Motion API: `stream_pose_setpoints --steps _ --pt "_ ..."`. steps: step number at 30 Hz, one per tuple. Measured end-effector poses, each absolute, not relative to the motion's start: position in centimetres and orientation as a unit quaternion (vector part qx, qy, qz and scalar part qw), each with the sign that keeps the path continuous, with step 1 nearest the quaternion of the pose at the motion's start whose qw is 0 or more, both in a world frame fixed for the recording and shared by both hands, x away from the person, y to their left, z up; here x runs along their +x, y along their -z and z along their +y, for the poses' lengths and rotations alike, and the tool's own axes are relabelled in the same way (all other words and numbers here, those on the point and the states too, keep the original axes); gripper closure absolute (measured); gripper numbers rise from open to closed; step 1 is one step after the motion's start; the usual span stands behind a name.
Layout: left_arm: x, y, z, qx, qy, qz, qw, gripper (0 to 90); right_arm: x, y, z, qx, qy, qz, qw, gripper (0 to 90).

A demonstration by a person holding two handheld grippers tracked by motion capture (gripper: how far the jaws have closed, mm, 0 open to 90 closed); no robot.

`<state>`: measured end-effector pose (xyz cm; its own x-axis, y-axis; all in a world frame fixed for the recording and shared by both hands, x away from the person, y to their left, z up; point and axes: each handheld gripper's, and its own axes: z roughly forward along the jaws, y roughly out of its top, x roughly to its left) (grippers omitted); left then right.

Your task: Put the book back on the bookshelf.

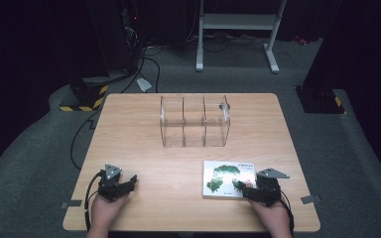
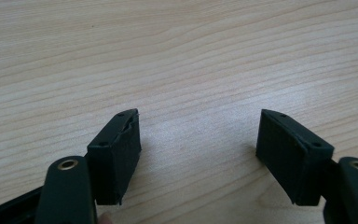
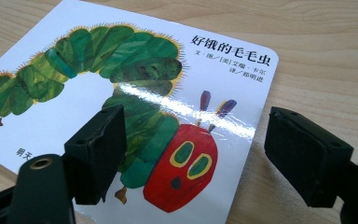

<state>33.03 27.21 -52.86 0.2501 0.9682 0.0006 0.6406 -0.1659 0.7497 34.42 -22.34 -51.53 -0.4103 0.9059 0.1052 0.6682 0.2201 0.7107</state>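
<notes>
Left hand-held gripper (image 1: 130, 181) seen lower left of high view, jaws spread, nothing between, bare bench (image 1: 144, 148) beneath. Clear divided organizer (image 1: 194, 121) sited upper centre. Picture book (image 1: 228, 179) laid flat lower right, right hand-held gripper (image 1: 241, 187) spread over its corner, not pinched. Book judged stiff, light, glossy-slippery; edge grip advised.

The right claw (image 3: 193, 154) hides part of the book (image 3: 121, 84); the book's near-left corner is cut off.
</notes>
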Motion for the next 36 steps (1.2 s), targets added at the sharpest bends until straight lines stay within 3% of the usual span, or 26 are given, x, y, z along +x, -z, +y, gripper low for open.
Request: stream_pose_setpoints --steps 13,23,29,36 --pt "33.0 52.9 27.2 0.720 -0.253 0.559 0.324 30.0 34.5 51.7 -21.8 0.512 -0.361 0.767 0.142 21.5" --pt "32.7 52.8 26.9 0.726 -0.250 0.553 0.325 29.8 33.7 51.8 -18.3 0.475 -0.376 0.787 0.118 23.2" --pt "31.4 52.5 24.8 0.729 -0.216 0.548 0.348 30.7 33.3 52.0 -15.4 0.456 -0.378 0.798 0.109 23.6" --pt "29.8 51.9 21.0 0.762 -0.197 0.480 0.387 33.0 33.8 51.9 -11.7 0.451 -0.376 0.802 0.106 24.1"
